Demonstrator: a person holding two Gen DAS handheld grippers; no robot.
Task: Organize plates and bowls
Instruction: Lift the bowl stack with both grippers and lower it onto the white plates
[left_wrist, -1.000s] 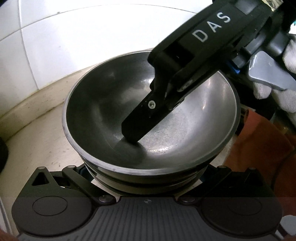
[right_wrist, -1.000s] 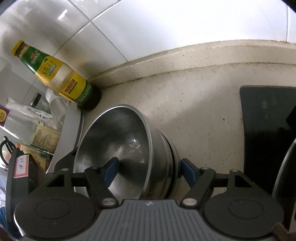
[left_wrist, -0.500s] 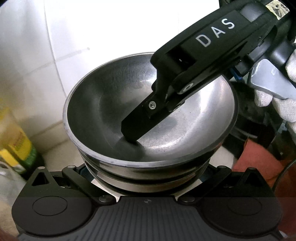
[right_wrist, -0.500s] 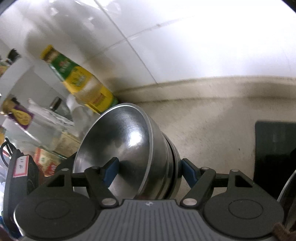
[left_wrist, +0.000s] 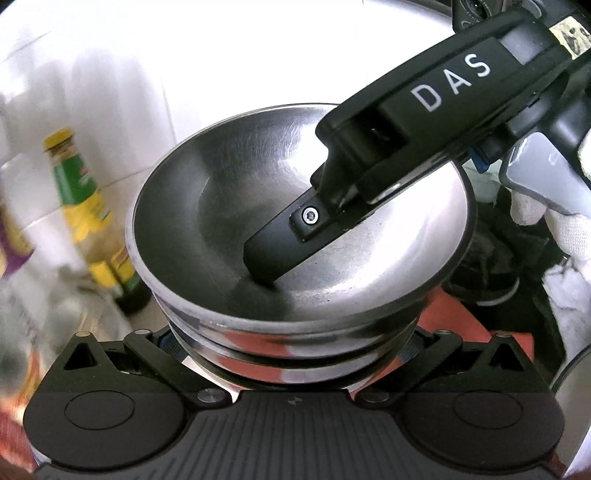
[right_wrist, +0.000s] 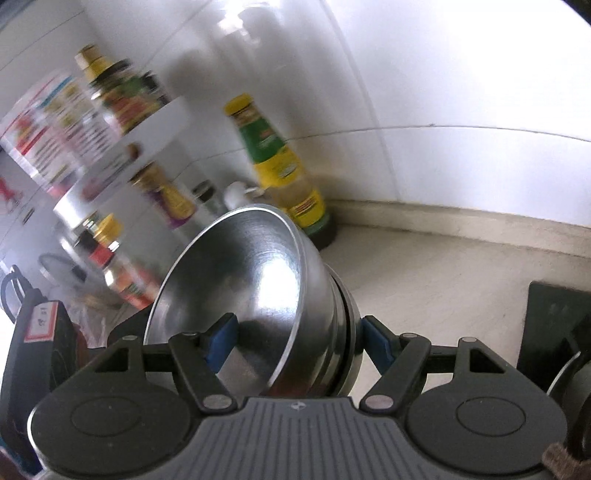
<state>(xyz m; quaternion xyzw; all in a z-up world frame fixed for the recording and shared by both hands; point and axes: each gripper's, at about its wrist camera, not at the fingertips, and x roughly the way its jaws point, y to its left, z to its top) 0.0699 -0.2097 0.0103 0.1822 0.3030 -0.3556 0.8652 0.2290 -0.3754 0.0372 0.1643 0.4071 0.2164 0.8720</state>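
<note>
My right claw (right_wrist: 291, 343) grips the nested steel bowls' (left_wrist: 295, 229) wall, left claw (left_wrist: 295, 350) clamped beneath, carrying them as one stack.

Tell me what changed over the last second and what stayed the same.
The stacked steel bowls were lifted off the counter and swung toward the sauce bottle and condiment shelf. Unchanged: the right gripper pinches the stack's wall, one finger inside; the left gripper clasps its base.
</note>
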